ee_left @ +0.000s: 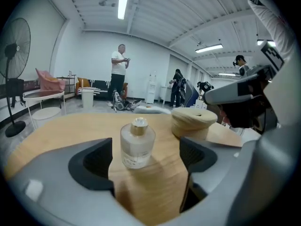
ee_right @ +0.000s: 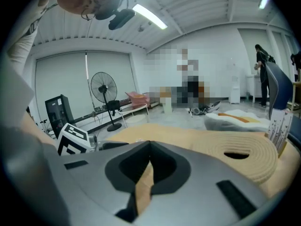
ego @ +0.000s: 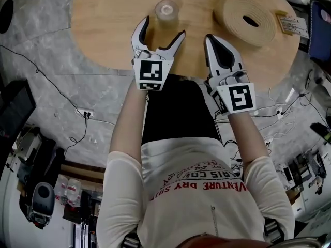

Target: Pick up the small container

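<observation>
A small clear glass container with a pale round cap (ego: 167, 8) stands upright on the round wooden desk (ego: 103, 25) at the frame's top centre. Just below it, the left claw (ego: 163, 27) is spread wide, touching nothing. The right claw (ego: 211, 37), centre right, is pressed together and empty.

The wooden table (ego: 114, 45) runs off the head view's top edge at 12 o'clock. At 2 o'clock a dark blue thing (ego: 321, 30), perhaps a chair back, is cut by the right edge. The small container (ee_left: 137, 142) bears print too small to read.
</observation>
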Demonstrator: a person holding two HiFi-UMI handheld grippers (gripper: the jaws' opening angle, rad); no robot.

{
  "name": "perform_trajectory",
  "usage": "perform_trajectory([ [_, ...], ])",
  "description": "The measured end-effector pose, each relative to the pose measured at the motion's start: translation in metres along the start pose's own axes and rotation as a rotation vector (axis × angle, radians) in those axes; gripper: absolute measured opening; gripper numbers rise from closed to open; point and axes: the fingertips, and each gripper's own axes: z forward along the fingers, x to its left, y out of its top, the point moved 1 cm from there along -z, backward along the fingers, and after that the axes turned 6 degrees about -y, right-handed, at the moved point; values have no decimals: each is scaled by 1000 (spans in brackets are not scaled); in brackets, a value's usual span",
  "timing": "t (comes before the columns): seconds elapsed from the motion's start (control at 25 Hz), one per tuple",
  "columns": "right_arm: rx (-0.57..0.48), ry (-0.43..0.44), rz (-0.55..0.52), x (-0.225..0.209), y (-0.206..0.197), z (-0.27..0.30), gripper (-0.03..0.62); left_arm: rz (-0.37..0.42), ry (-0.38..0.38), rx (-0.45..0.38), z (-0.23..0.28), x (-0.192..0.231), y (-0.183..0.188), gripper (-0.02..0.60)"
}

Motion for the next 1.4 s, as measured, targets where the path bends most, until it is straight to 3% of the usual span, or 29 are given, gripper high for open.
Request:
perform_trajectory([
  [0.4, -7, -26, 28, -26, -29, 39, -4, 75, -15, -47, 55, 20, -1, 431],
  [0.8, -9, -56, 29, -34, -34, 51, -5, 131, -55, -27, 69, 24, 1, 422],
  [0.88, -7, -62, 32, -34, -35, 51, -3, 124, -49, -44, 71, 28, 5, 357],
  [1.4, 3, -66, 38, -26, -29, 43, -5, 183, -110, 23, 66, 13, -4, 348],
])
